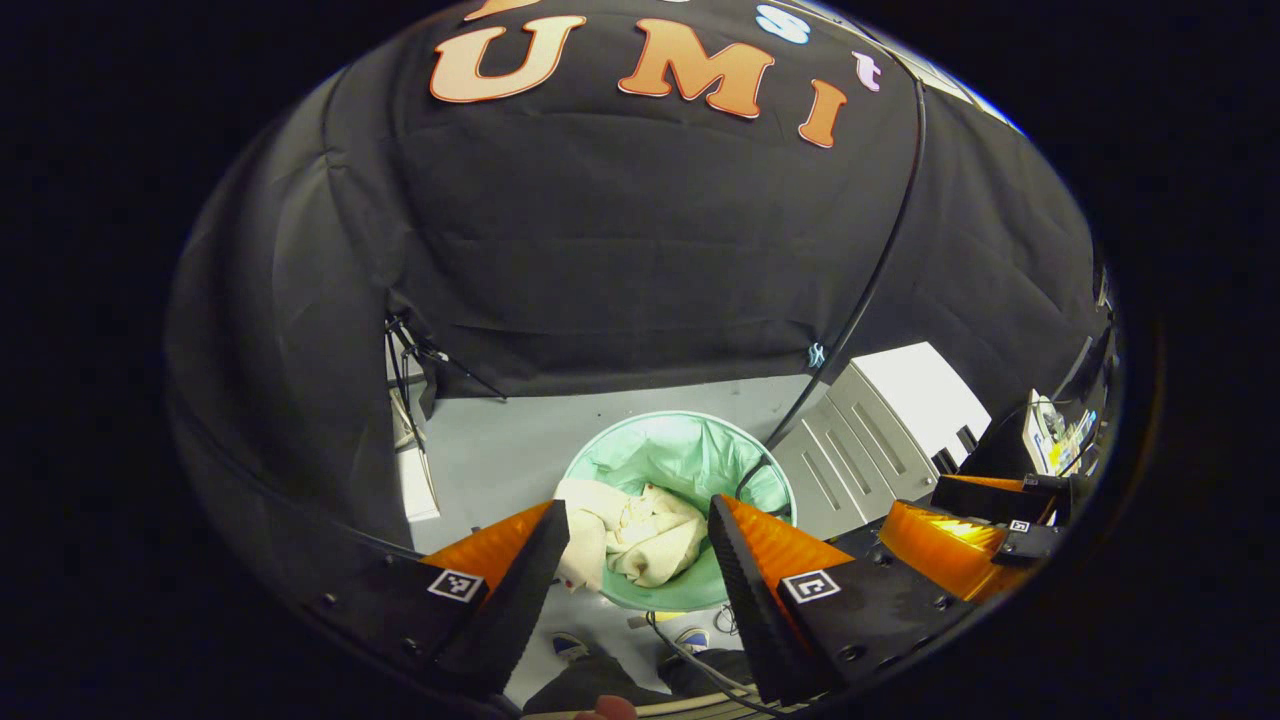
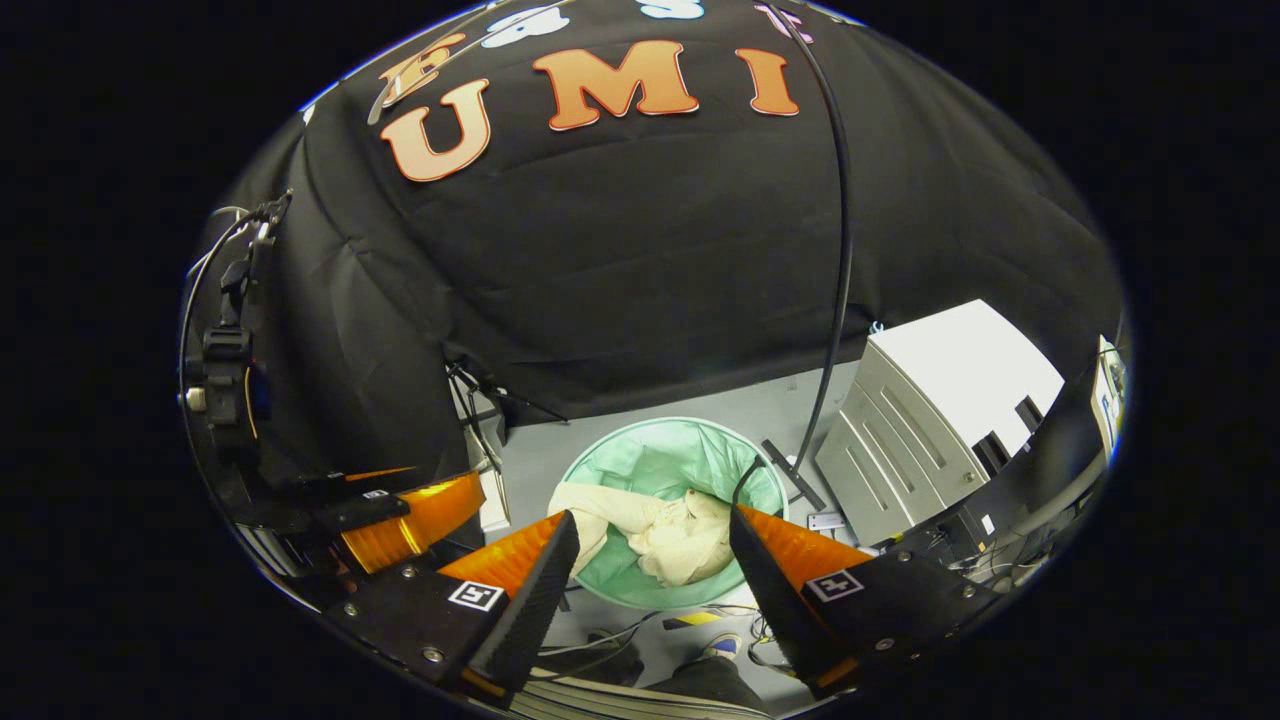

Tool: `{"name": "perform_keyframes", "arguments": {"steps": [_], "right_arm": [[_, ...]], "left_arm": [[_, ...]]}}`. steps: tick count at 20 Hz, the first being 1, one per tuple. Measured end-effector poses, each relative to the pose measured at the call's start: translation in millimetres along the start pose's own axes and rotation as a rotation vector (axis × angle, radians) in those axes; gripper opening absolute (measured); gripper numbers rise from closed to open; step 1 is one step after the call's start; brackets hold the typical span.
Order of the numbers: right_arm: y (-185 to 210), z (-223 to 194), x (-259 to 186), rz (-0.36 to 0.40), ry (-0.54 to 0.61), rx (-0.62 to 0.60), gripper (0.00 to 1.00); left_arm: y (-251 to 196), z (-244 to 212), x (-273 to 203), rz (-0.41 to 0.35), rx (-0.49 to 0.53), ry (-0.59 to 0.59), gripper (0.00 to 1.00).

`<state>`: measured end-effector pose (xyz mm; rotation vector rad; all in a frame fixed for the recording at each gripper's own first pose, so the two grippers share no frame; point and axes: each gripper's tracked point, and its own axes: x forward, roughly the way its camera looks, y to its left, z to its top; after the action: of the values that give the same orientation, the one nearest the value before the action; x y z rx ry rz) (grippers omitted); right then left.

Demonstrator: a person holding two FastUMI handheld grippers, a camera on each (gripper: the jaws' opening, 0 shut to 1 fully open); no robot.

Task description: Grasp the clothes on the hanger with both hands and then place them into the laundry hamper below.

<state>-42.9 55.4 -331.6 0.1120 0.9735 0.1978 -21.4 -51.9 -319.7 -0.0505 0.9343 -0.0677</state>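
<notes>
The left gripper (image 1: 638,555) hung with its jaws spread wide and nothing between them, pointing down from well above the laundry hamper (image 1: 775,480). The right gripper (image 2: 652,565) matched it: jaws wide apart, holding nothing, also high over the hamper (image 2: 610,455). Each gripper was visible at the edge of the other's view, the two side by side and near each other.

Framed in the gap between each pair of jaws, far below, lay the clothes (image 1: 640,535), a pale cream bundle crumpled inside the green-lined hamper and partly draped over its near rim (image 2: 590,515). The hamper stood on the grey floor (image 1: 500,450), close to a white cabinet (image 2: 940,420), with a thin black cable (image 2: 835,300) hanging in front of the booth wall. The person's shoes (image 1: 570,648) showed at the bottom of the left gripper view.

Judging by this, the placing step appeared finished and the release already made. What remained seemed slight: perhaps tucking the overhanging edge inside, which would call for lowering one gripper to the rim and pinching the loose cloth without catching the liner.
</notes>
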Motion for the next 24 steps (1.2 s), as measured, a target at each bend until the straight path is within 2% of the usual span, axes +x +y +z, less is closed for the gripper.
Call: {"name": "perform_keyframes", "arguments": {"steps": [7, 8, 9, 12, 15, 20, 21, 24], "right_arm": [[-1, -4, -14, -0.021, -0.010, -0.020, 0.94], [1, 3, -19, -0.018, -0.036, -0.019, 0.94], [2, 11, -25, -0.019, -0.064, -0.021, 0.94], [2, 41, -48, -0.028, -0.172, -0.046, 0.94], [2, 59, -68, -0.039, -0.206, -0.074, 0.94], [7, 121, -107, -0.044, -0.358, -0.104, 0.94], [7, 134, -115, -0.044, -0.389, -0.107, 0.94], [-2, 181, -148, -0.064, -0.519, -0.137, 0.94]], "left_arm": [[-4, 2, -24, -0.029, -0.002, -0.064, 0.93], [-4, 7, -31, -0.032, 0.004, -0.090, 0.98], [-4, 12, -37, -0.030, 0.010, -0.117, 0.93], [2, 42, -63, -0.011, 0.023, -0.222, 0.93], [8, 80, -87, 0.014, 0.006, -0.333, 0.93], [22, 152, -131, 0.048, 0.002, -0.526, 0.93], [23, 161, -141, 0.053, 0.003, -0.556, 0.98], [27, 190, -167, 0.061, -0.027, -0.648, 0.98]]}}
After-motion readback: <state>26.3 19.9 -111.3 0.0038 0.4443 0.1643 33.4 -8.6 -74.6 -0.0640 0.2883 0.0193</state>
